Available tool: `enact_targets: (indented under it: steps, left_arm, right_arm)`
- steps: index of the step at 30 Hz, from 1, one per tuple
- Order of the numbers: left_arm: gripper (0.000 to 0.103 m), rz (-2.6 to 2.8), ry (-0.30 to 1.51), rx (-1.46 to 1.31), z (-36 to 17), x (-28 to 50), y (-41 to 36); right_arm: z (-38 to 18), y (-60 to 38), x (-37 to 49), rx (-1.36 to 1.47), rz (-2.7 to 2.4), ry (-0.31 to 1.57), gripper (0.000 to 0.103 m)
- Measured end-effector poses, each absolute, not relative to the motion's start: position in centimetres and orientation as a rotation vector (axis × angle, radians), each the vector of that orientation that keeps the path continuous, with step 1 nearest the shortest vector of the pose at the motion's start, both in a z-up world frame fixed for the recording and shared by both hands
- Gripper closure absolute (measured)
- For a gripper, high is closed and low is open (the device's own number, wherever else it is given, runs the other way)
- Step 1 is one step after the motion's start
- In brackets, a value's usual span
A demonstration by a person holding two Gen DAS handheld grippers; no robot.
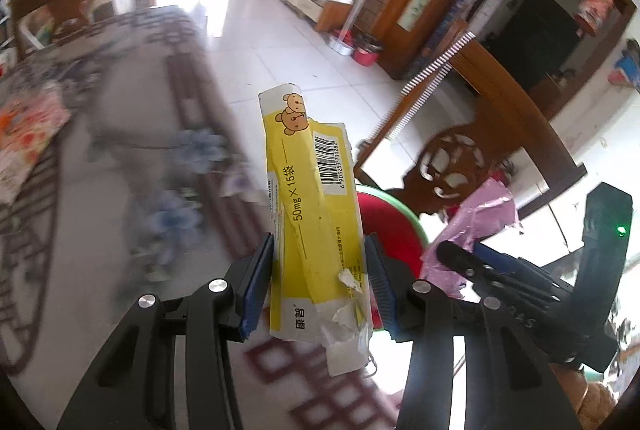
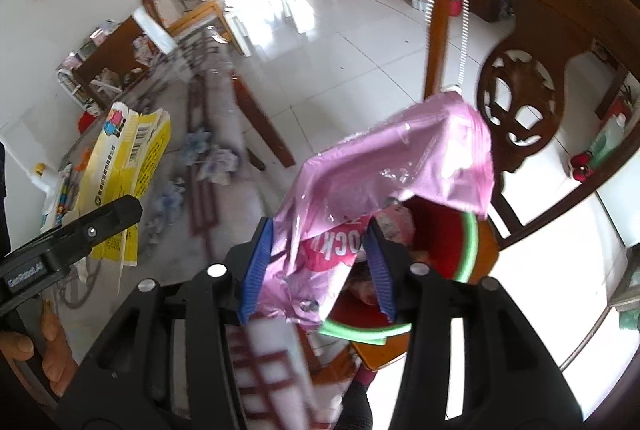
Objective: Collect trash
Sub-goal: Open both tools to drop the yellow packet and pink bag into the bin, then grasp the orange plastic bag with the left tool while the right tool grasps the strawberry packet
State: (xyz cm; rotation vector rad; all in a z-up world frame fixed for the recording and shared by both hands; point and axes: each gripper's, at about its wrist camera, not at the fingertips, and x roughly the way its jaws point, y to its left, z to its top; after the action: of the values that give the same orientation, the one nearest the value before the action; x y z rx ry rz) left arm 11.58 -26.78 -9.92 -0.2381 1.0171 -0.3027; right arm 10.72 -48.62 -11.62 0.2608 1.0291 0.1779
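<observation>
**Both pieces of trash in hand, bin just ahead**

I see a patterned table (image 1: 120,157) on my left and a carved wooden chair (image 2: 520,101) on my right over a white tiled floor. On the chair seat sits a red bin with a green rim (image 2: 452,242), already holding some scraps.

My left gripper (image 1: 319,278) is clenched on a flattened yellow medicine box (image 1: 312,213), torn at its lower edge and sticking up between the pads. My right gripper (image 2: 320,264) has a crumpled pink plastic wrapper (image 2: 384,169) between its pads, hanging right over the bin's opening; I cannot tell how firmly it grips.

I judge the picking-up done for these two items. Dropping them in is still left, the wrapper first, the box a little farther off. More litter may remain on the table; it is too blurred to tell.
</observation>
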Motion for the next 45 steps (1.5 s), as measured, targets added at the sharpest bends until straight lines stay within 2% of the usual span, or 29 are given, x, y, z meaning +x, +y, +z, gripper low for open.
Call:
enact_targets:
  steps: [4, 5, 6, 7, 12, 22, 35, 38, 41, 45]
  left_arm:
    - [0.055, -0.363, 1.026, -0.211, -10.3, 12.2, -29.7]
    - [0.048, -0.38, 1.028, -0.201, -10.4, 12.5, -30.6]
    - [0.037, -0.385, 1.025, -0.195, -10.4, 12.6, -31.1]
    - [0.033, -0.386, 1.021, -0.192, -10.3, 12.7, -31.3]
    - [0.025, -0.381, 1.006, -0.197, -9.8, 13.0, -31.3]
    - [0.025, -0.195, 1.006, -0.267, -9.6, 11.2, -22.2]
    - [0.024, 0.184, 0.941, -0.369, -9.0, 5.1, 1.0]
    - [0.018, 0.211, 0.924, -0.338, -8.5, 6.3, 6.6]
    - [0.017, 0.223, 0.948, -0.315, -8.6, 9.4, 11.5]
    - [0.017, 0.235, 0.946, -0.536, -9.8, 14.6, 17.5]
  right_arm:
    - [-12.9, -51.0, 11.0, 0.294, 0.131, 1.054, 0.051]
    - [-13.3, -51.7, 11.1, 0.315, 0.122, 1.064, 0.049]
    - [-13.6, -52.1, 11.2, 0.325, 0.116, 1.07, 0.04]
    - [-13.8, -52.5, 11.3, 0.331, 0.107, 1.074, 0.031]
    - [-14.4, -53.4, 11.3, 0.352, 0.071, 1.074, 0.015]
    - [-12.8, -48.6, 13.4, 0.356, 0.106, 1.053, 0.014]
    - [-9.2, -22.3, 18.9, 0.379, 0.465, 1.111, 0.005]
    - [-8.6, -16.0, 19.7, 0.337, 0.522, 1.12, 0.005]
    - [-8.4, -11.7, 19.6, 0.308, 0.543, 1.12, 0.005]
    - [-9.0, -8.9, 19.6, 0.288, 0.523, 1.131, 0.005]
